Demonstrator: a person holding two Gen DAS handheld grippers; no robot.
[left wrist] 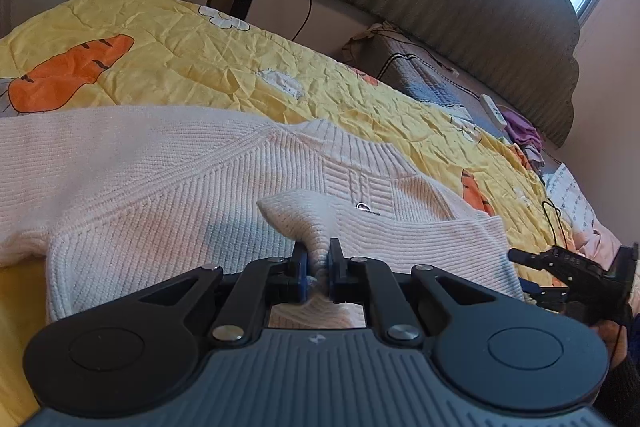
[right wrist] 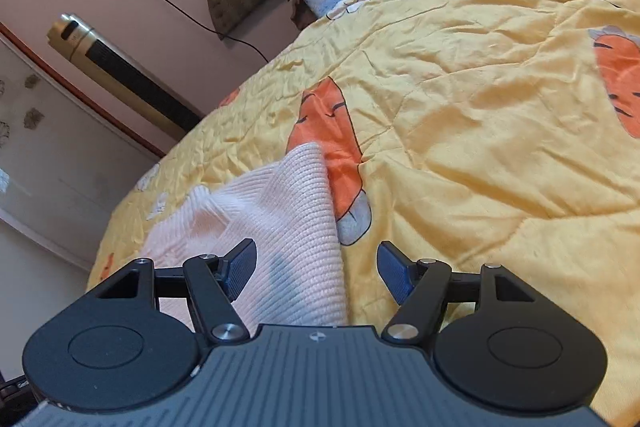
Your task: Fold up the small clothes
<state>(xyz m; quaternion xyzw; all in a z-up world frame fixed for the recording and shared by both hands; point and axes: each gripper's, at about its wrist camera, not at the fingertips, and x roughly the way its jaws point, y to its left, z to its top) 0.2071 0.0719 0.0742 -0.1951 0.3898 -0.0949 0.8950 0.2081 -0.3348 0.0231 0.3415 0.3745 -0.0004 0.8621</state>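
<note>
Left claw (left wrist: 318, 263) is clamped on a pinched fold of the sweater (left wrist: 160, 179), which lies spread on the bed's quilt (left wrist: 180, 59). Right claw (right wrist: 316, 275) stands apart, empty, over the sweater's right edge. Advice: carry the fold across low and taut; right claw should pin or catch that edge so layers align.

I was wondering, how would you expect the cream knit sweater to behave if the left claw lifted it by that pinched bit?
The cream knit sweater is probably floppy: the fabric pinched in the left claw bunches into a soft peak. It likely drapes and trails rather than holding shape, since it lies limp on the yellow quilt. Its ribbed texture suggests it will not slip easily.
</note>
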